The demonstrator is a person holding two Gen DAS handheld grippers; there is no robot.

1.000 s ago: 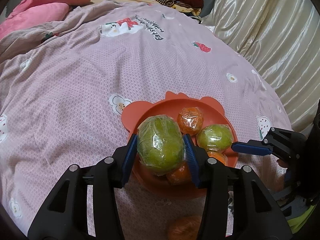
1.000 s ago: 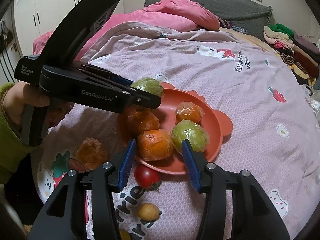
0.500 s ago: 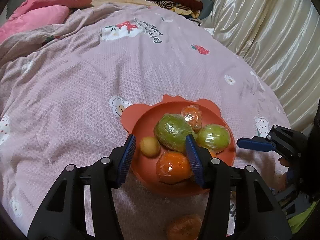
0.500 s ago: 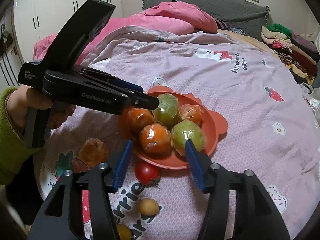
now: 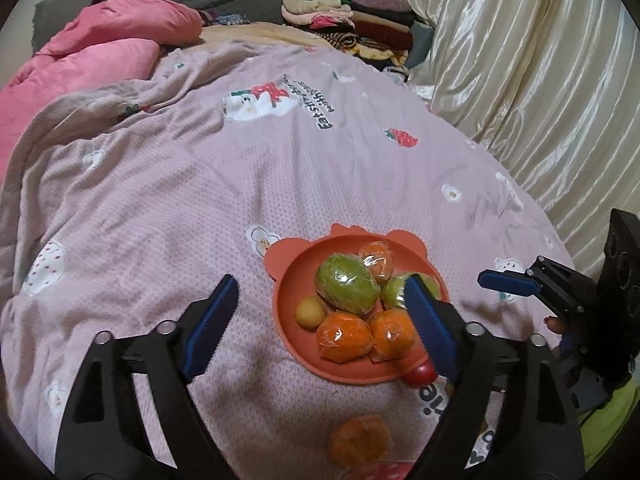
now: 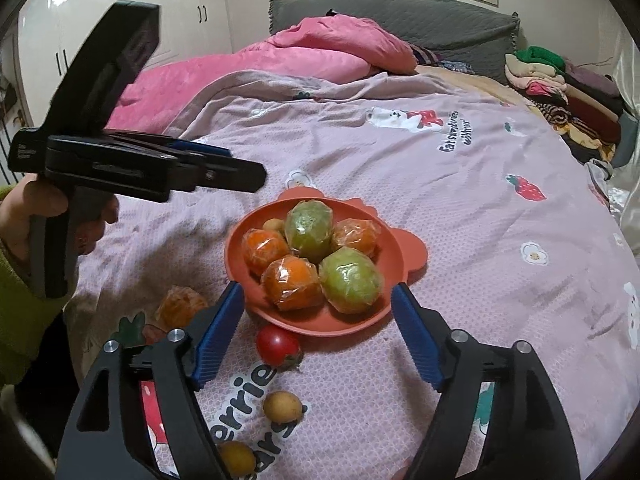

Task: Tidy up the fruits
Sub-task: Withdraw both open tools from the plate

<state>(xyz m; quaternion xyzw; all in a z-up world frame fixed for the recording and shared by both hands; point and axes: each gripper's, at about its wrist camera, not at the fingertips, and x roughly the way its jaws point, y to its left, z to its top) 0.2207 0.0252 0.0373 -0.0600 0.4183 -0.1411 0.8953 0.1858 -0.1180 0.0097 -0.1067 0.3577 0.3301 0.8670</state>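
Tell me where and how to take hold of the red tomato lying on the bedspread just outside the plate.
Grip the red tomato across its round middle, coming down from above and from the near side with the right gripper, whose jaws have just been opening and are empty. The orange plate rim sits close behind it, so probably set the fingers left and right of it, not front and back.

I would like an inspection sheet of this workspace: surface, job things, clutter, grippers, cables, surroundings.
Surface: pink printed bedspread.
Job things: plate with three wrapped oranges, two wrapped green fruits and one small yellow fruit; outside it, tomato, wrapped orange, two small yellow fruits.
Clutter: nothing seen.
Grippers: left gripper open, empty, jaws just opened; right gripper likewise.
Cables: nothing seen.
Surroundings: pink duvet, folded clothes, curtain.
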